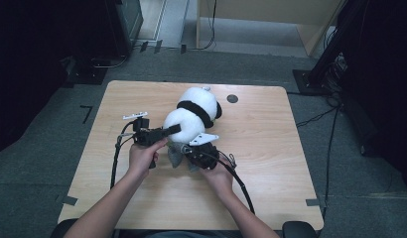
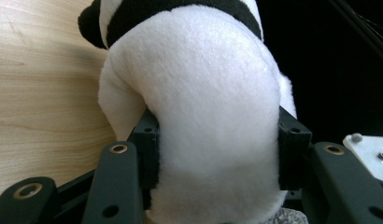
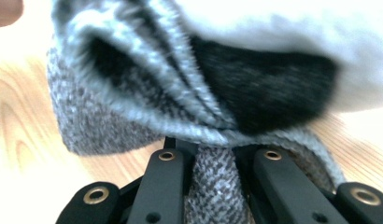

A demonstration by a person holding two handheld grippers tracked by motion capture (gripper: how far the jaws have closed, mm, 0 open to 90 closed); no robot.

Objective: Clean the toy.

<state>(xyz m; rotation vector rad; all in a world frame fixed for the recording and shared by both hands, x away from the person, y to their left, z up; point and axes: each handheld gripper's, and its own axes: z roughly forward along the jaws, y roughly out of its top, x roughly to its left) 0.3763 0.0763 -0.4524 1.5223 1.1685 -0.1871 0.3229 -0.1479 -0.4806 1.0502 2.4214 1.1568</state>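
A black-and-white panda plush [image 1: 191, 111] lies on the wooden table [image 1: 271, 148], near its middle. My left gripper [image 1: 174, 130] comes in from the left and is shut on the plush's white rear body [image 2: 208, 116]; the pads [image 2: 150, 140] press into the fur on both sides. A grey knitted cloth [image 1: 174, 153] hangs at the plush's near end. My right gripper [image 1: 189, 151] is shut on a pinched fold of this cloth [image 3: 133, 93], right under a black plush limb [image 3: 273, 88]. The left gripper [image 2: 217, 135] and the right gripper [image 3: 213, 154] each look along their own jaws.
A small dark round hole [image 1: 232, 98] marks the table's far side. Black cables [image 1: 114, 158] trail from both grippers toward the near edge. Bare wood lies to the left and right of the hands. Dark floor and equipment stands surround the table.
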